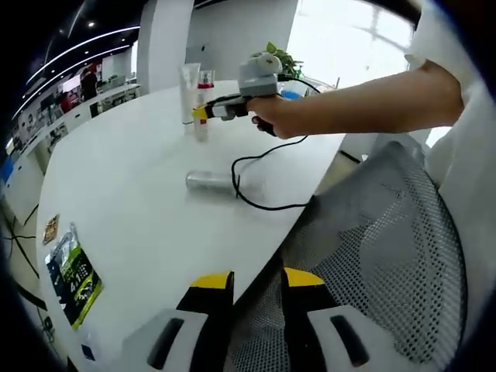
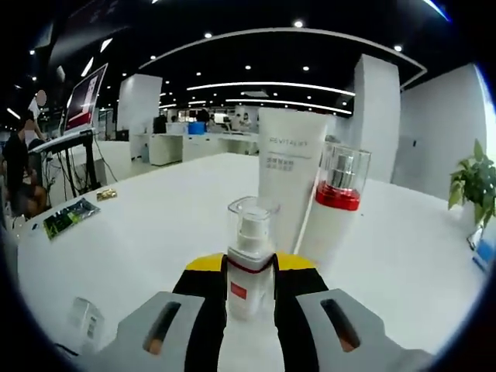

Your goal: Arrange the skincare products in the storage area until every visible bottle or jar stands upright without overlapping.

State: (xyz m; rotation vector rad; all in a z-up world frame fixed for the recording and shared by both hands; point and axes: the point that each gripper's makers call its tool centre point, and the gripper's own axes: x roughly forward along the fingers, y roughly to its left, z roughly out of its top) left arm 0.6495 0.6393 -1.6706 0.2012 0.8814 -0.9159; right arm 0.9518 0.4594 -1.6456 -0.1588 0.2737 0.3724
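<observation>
Risk lies with the small pump bottle (image 2: 249,260) clamped upright in the right gripper (image 2: 249,291) beside the white tube (image 2: 288,174): a careless release could topple it, while the left gripper (image 1: 256,291) waits parted, empty.

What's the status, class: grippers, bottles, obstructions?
Right gripper shut on small pump bottle, upright beside tube. Left gripper open, idle. Silver bottle lying flat near cable.

Tube (image 2: 291,174) base behind pump bottle (image 2: 249,260)
</observation>
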